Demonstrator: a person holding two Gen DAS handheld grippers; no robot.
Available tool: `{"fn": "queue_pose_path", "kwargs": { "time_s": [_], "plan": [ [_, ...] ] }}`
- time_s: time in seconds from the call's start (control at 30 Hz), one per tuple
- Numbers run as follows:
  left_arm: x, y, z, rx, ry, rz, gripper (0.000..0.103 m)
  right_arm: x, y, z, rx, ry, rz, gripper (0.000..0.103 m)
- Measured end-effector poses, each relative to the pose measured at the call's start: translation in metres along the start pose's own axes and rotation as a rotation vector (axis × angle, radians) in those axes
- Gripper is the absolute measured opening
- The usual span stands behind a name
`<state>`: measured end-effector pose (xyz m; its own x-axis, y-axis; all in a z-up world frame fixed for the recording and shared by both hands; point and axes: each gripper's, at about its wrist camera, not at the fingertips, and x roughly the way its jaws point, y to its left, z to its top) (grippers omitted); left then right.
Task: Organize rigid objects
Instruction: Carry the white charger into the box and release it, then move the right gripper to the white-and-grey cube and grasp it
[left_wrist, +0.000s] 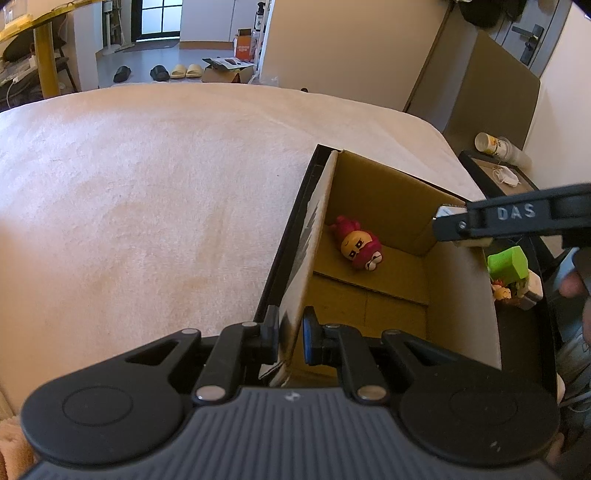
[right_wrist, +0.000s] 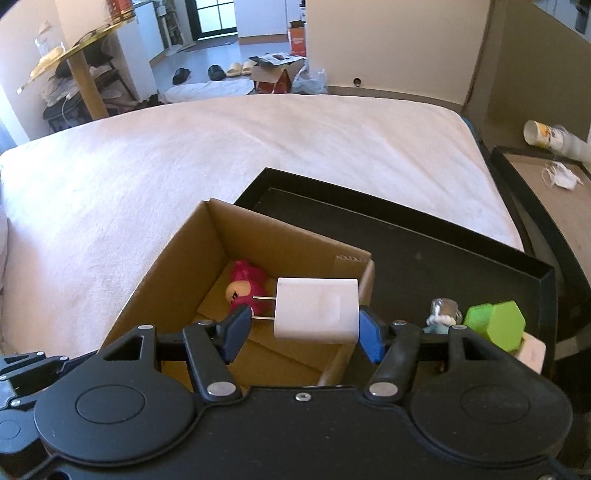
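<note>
An open cardboard box (left_wrist: 373, 206) (right_wrist: 173, 254) stands in a black tray (right_wrist: 424, 236) on the bed. A red toy figure (left_wrist: 356, 242) (right_wrist: 243, 286) lies inside it. My left gripper (left_wrist: 290, 336) is shut on the box's left wall. My right gripper (right_wrist: 301, 332) holds a white plug charger (right_wrist: 317, 314) over the box, prongs pointing left; its jaws look wide and only the right pad touches. A green hexagonal block (right_wrist: 496, 325) (left_wrist: 508, 262), a small grey figurine (right_wrist: 443, 312) and other small toys (left_wrist: 517, 290) sit in the tray to the right.
The pink blanket-covered bed (left_wrist: 147, 184) spreads left and ahead. A dark side table (right_wrist: 546, 192) on the right holds a tipped cup (right_wrist: 546, 134) and a white mask (right_wrist: 561, 177). Slippers and boxes lie on the floor beyond.
</note>
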<state>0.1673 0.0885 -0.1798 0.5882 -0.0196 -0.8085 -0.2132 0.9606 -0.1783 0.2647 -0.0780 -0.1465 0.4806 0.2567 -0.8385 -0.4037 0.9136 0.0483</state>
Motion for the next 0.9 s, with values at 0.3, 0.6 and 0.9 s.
{"fn": "queue_pose_path", "kwargs": {
  "time_s": [0.3,0.6,0.9],
  "plan": [
    [0.001,0.001,0.0,-0.002,0.0,-0.006,0.011,0.016,0.008,0.01,-0.039,0.008,-0.016,0.061],
    [0.002,0.002,-0.001,-0.001,0.003,-0.007,0.012,0.005,0.003,0.004,-0.034,-0.012,-0.016,0.068],
    [0.002,-0.002,-0.001,0.014,0.003,0.004,0.012,-0.026,-0.025,-0.005,0.002,-0.033,-0.021,0.068]
  ]
}}
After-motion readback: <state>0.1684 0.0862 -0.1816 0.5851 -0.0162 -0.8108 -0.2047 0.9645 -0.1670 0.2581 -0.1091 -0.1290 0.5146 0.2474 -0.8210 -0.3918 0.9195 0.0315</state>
